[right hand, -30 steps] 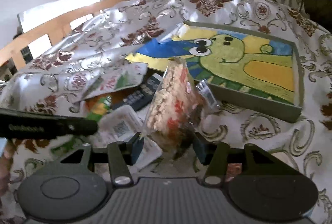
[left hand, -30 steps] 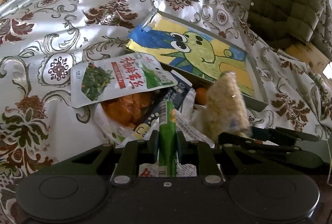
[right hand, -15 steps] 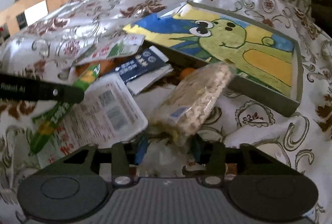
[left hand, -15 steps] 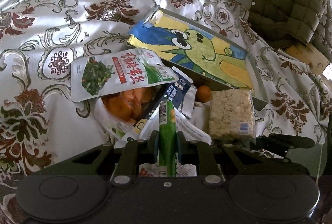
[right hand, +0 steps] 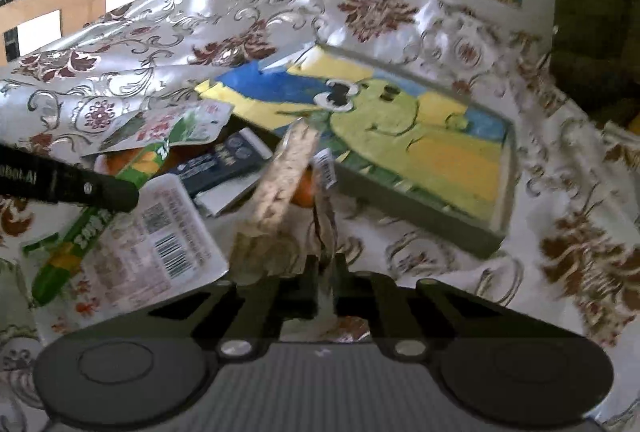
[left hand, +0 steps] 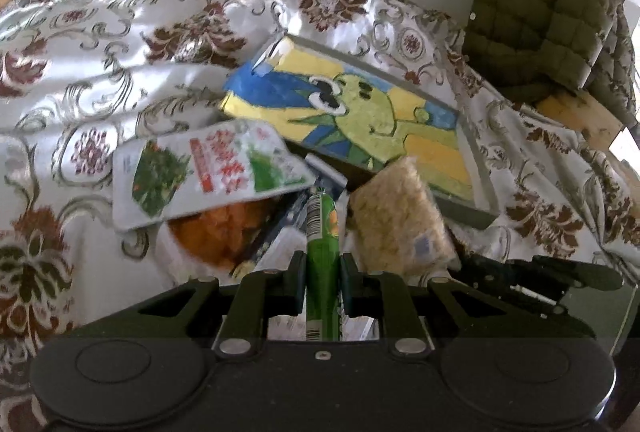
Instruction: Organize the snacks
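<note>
While the left gripper [left hand: 323, 274] pinches a green snack stick [left hand: 321, 252] between its narrow-set fingers, a white packet with greens printed on it [left hand: 208, 172] lies ahead and to the left of the fingertips, over a bag of orange snacks [left hand: 222, 232]. Just right of the stick, a pale rice cracker pack [left hand: 400, 220] stands tilted, its lower end gripped by the right gripper [right hand: 326, 276], whose fingers are nearly together on the wrapper edge. Left of those fingers lies a white packet with a barcode [right hand: 156, 252] and, further ahead, a dark blue packet [right hand: 224, 164]. Ahead and right of both pairs of fingers sits a box with a green cartoon picture [right hand: 400, 136] on the patterned cloth [right hand: 160, 44].
</note>
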Demonstrator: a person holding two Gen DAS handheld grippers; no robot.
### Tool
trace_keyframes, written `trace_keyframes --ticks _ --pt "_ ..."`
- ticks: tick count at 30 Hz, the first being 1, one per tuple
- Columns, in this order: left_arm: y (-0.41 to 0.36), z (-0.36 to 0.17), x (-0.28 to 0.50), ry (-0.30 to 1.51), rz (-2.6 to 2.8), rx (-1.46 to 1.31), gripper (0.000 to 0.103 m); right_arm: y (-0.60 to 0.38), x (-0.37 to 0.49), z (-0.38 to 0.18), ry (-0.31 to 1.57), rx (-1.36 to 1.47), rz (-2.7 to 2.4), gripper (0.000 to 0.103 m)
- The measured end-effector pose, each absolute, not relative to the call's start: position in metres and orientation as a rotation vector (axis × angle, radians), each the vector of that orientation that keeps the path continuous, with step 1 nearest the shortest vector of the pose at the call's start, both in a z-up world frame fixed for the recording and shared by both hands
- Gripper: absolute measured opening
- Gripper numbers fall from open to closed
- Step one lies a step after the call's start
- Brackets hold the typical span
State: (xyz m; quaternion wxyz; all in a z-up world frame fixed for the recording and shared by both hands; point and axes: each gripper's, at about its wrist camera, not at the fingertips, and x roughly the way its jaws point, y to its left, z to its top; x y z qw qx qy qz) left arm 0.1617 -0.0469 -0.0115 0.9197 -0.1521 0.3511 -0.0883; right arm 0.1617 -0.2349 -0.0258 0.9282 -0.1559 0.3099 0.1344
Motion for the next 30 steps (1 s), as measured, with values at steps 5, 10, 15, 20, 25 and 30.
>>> trace_keyframes --ticks 5,10,15,20,25,30 --pt "-0.050 0.003 0.175 0.681 -0.189 -0.309 0.018 -0.231 0.156 -0.021 0.548 -0.412 0.227 0.005" --pt "-0.053 0.012 0.192 0.657 -0.193 -0.325 0.018 -0.231 0.151 -0.010 0.461 -0.441 0.189 0.005" --pt "-0.059 0.022 0.215 0.632 -0.199 -0.314 0.018 -0.242 0.156 0.008 0.360 -0.416 0.120 0.005" --pt "-0.070 0.027 0.251 0.631 -0.189 -0.320 0.018 -0.264 0.193 0.019 0.324 -0.279 0.097 0.005" --pt "-0.088 0.023 0.295 0.643 -0.179 -0.332 0.018 -0.285 0.234 0.007 0.370 -0.155 0.095 0.005" --pt "-0.112 0.019 0.335 0.646 -0.175 -0.301 0.018 -0.302 0.260 -0.010 0.425 -0.047 0.104 0.006"
